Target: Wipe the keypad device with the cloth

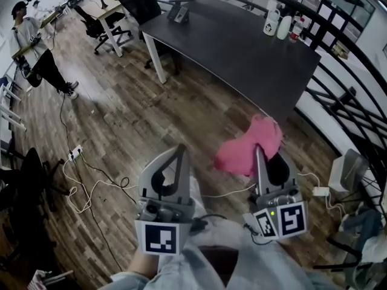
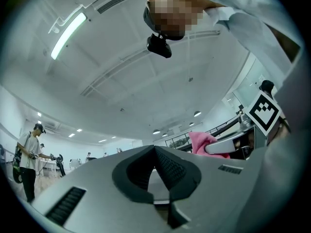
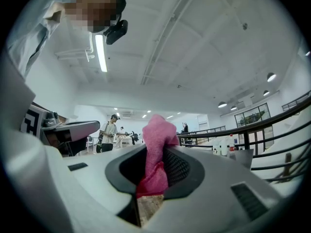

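Keypad device [image 1: 178,12]: small dark unit with a paler face, on the far end of the dark bench [image 1: 242,53], near its back edge. Too small in the head view to tell its long axis or which way its keys face. Nothing is touching it.

Cloth [image 1: 251,145]: pink, bunched, off the bench, held over the wooden floor [image 1: 151,113]. Its long axis in the head view runs from lower left to upper right, and the bulk of it flops out beyond the tool tips. In the right gripper view the cloth [image 3: 158,149] stands lengthwise along the jaws, from deep between the pads to a rounded fold above them.

Right tool [image 1: 266,153]: clenched on the cloth and pointing away from the person toward the bench. In its own view the right tool [image 3: 155,164] has both pads pressed into the fabric.

Left tool [image 1: 180,150]: just beside the right, about level with it, same heading. In its own view the left tool [image 2: 154,152] has its pads meeting at the tip, with nothing between them.

Both tools are well apart from the keypad device.

Also noted: white bottles [image 1: 279,23] at the bench's far right corner, a black railing [image 1: 344,71] to the right, a power strip with cables [image 1: 75,154] on the floor, and a person [image 1: 33,47] standing far left.
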`<state>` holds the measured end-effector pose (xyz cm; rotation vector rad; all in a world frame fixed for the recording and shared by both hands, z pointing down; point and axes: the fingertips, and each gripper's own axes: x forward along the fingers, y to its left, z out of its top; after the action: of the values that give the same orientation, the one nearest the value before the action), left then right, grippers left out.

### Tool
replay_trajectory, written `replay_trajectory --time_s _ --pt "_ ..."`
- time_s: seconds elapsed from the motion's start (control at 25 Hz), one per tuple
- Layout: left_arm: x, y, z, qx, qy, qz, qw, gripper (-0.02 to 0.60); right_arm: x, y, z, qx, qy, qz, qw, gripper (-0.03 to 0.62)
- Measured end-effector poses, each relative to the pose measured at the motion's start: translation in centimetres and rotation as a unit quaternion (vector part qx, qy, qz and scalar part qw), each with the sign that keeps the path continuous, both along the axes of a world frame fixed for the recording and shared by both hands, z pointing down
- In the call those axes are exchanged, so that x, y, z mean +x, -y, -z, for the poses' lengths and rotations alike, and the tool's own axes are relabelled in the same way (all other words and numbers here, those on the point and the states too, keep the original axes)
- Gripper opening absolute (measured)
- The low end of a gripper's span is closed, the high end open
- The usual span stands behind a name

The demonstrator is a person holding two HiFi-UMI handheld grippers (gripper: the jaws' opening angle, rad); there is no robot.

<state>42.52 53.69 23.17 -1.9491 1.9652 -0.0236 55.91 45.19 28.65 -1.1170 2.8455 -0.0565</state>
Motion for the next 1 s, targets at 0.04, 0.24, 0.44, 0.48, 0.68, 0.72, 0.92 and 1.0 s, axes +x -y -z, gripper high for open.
replay_trajectory --time_s 0.04,0.24,0.44,0.48,0.68,0.72,0.92,1.0 --pt "-0.3 0.5 0.0 0.000 0.001 -0.002 1.0000 0.003 -0.4 0.4 -0.1 0.000 -0.001 0.000 1.000 0.083" --pt "-2.6 3.2 0.1 0.003 0.002 -0.014 0.9999 0.003 -3.2 3.0 -0.2 -0.002 -0.007 0.007 1.000 0.083" --pt "-6.5 6.4 0.7 0.009 -0.001 -0.015 0.9998 0.003 -7.8 6.0 0.5 0.005 -0.009 0.015 1.000 0.083" --pt "-7.4 7.1 1.0 0.011 -0.003 -0.014 0.9998 0.003 -8.8 6.7 0.8 0.007 -0.010 0.018 1.000 0.083" --pt "-11.9 10.4 2.2 0.019 0.003 -0.014 0.9997 0.003 -13.5 10.3 2.0 0.014 -0.008 0.021 1.000 0.083" --pt "-12.8 11.1 2.3 0.019 0.002 -0.012 0.9997 0.003 -14.4 11.0 2.2 0.015 -0.008 0.020 1.000 0.083" --pt "-17.4 14.2 2.8 0.023 0.002 -0.006 0.9997 0.003 -18.8 14.4 2.7 0.016 -0.005 0.021 1.000 0.083" --pt "-19.3 15.1 2.9 0.026 -0.001 -0.002 0.9997 0.003 -20.8 15.5 2.9 0.019 -0.003 0.026 0.999 0.083"
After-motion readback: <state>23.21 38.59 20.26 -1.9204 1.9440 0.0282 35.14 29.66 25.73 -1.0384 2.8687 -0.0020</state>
